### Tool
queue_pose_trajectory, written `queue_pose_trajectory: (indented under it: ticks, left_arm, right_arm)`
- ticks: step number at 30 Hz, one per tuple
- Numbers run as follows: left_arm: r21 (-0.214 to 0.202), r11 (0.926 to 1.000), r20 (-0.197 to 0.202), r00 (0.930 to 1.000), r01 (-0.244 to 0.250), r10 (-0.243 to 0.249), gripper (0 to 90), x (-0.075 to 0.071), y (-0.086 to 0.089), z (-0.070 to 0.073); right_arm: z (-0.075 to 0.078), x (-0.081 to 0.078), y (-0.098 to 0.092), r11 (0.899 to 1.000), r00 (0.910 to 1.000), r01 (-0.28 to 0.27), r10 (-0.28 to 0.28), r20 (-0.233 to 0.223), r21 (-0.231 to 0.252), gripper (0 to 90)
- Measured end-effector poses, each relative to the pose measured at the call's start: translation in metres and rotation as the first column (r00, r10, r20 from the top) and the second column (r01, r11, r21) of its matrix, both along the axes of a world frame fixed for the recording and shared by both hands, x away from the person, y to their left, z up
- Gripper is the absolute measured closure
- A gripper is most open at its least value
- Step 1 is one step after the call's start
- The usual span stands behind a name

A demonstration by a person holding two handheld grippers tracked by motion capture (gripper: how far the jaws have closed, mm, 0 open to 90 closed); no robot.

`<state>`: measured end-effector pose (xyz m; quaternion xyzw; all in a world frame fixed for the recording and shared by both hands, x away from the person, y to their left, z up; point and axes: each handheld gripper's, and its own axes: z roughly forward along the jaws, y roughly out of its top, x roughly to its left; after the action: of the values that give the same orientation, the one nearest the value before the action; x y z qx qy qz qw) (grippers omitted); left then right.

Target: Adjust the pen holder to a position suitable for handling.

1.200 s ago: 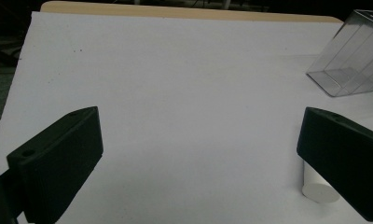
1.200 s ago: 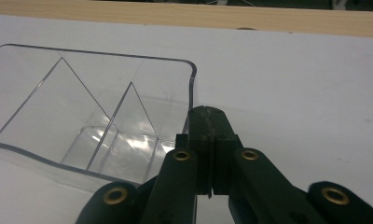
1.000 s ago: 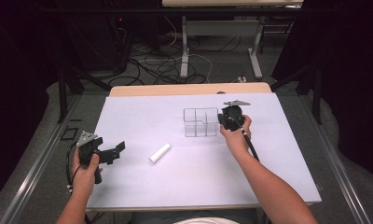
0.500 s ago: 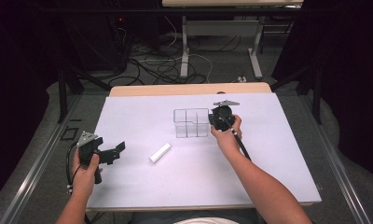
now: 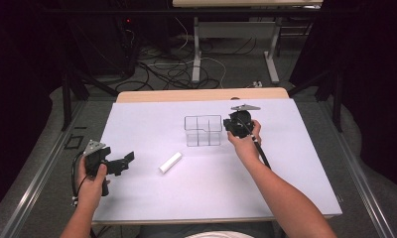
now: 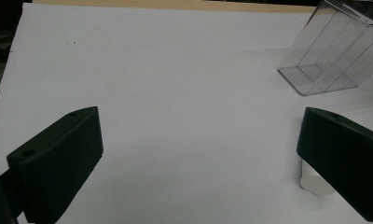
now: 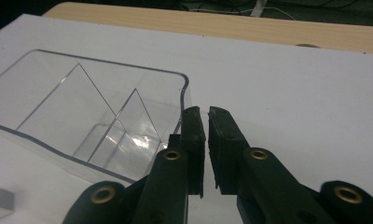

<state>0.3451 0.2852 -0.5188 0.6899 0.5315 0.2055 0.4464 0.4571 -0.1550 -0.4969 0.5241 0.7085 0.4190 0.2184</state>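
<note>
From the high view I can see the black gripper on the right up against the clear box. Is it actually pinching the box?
Observer: Not that I can see. In the right gripper view, the right gripper has just been opening its jaws to a thin slit. Nothing shows in the slit, and the wall of the clear box stands just beside one jaw.
Visitor: Is there anything in the box?
Observer: The compartments that view looks into hold nothing.
Visitor: And the other gripper?
Observer: In the left gripper view, the left gripper has its jaws wide apart. The white stick peeks out from behind one jaw, not between them.
</note>
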Motion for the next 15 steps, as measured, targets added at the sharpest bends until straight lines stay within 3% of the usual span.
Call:
queue_pose_trajectory:
  ticks: [5,15]
  left_arm:
    - [0.001,1.0,-0.007,1.0,0.006,-0.006,0.2,-0.001,-0.001,0.0]
    - [-0.032,0.9993,-0.018,0.9996,-0.02,0.02,0.2,-0.001,-0.003,0.0]
  right_arm:
    - [0.006,-0.007,-0.01,0.999,0.9996,-0.022,0.021,0.019,0.048,75.4]
    - [0.008,-0.028,-0.025,0.992,0.9948,-0.085,0.079,0.064,0.093,58.8]
